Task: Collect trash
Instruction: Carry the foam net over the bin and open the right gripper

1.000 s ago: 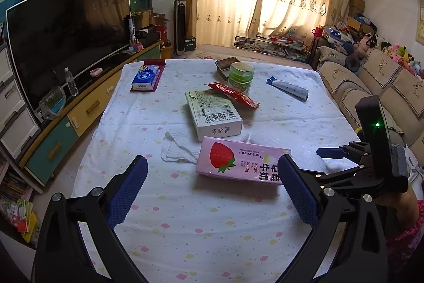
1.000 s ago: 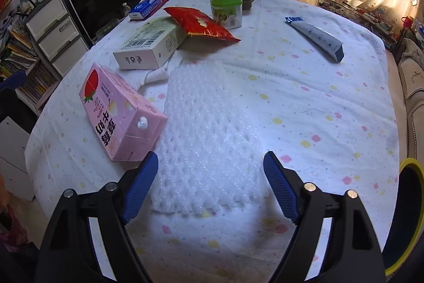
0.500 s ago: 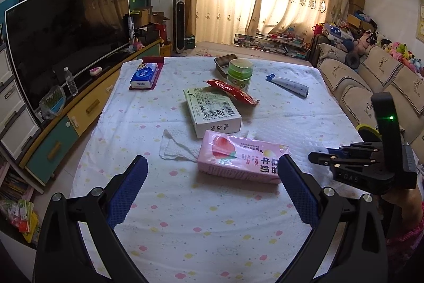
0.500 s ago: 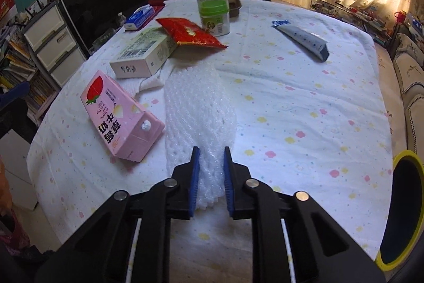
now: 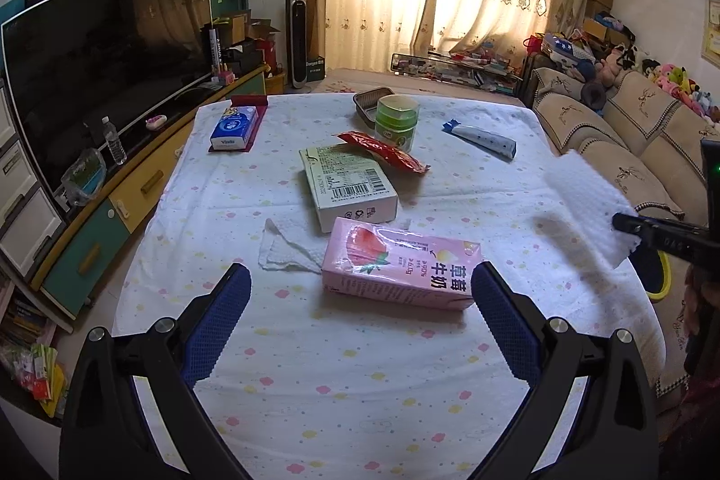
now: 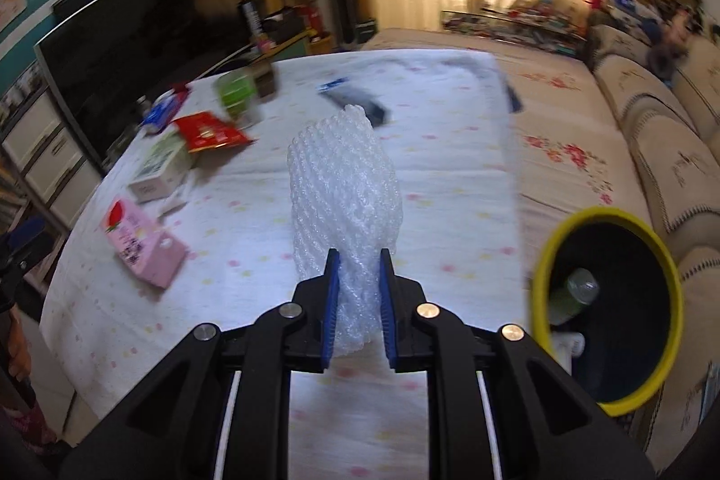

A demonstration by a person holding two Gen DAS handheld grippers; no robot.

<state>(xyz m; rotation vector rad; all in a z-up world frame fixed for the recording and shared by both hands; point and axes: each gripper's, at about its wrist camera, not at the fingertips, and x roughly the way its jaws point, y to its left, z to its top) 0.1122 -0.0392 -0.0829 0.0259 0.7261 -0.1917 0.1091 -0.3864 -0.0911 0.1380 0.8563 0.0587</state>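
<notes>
My right gripper [image 6: 357, 268] is shut on a sheet of white bubble wrap [image 6: 344, 183] and holds it lifted above the table; the sheet also shows in the left wrist view [image 5: 589, 205] at the right edge. A yellow-rimmed black bin [image 6: 607, 309] stands right of the table with a bottle inside. My left gripper [image 5: 360, 286] is open and empty, just short of a pink strawberry milk carton [image 5: 400, 268] that lies flat. Behind it lie a crumpled tissue [image 5: 288, 250], a pale green box [image 5: 346, 187] and a red snack wrapper [image 5: 382, 151].
Further back on the spotted tablecloth [image 5: 342, 367] are a blue tissue pack [image 5: 234, 127], a green lidded jar [image 5: 396, 120], a metal tray [image 5: 371, 100] and a blue-white tube [image 5: 481, 138]. A TV cabinet [image 5: 90, 210] runs along the left, a sofa [image 5: 630, 147] along the right.
My right gripper closed on the bubble wrap, lifted it off the table and swung right towards the bin. My left gripper stayed open, nearly still.
</notes>
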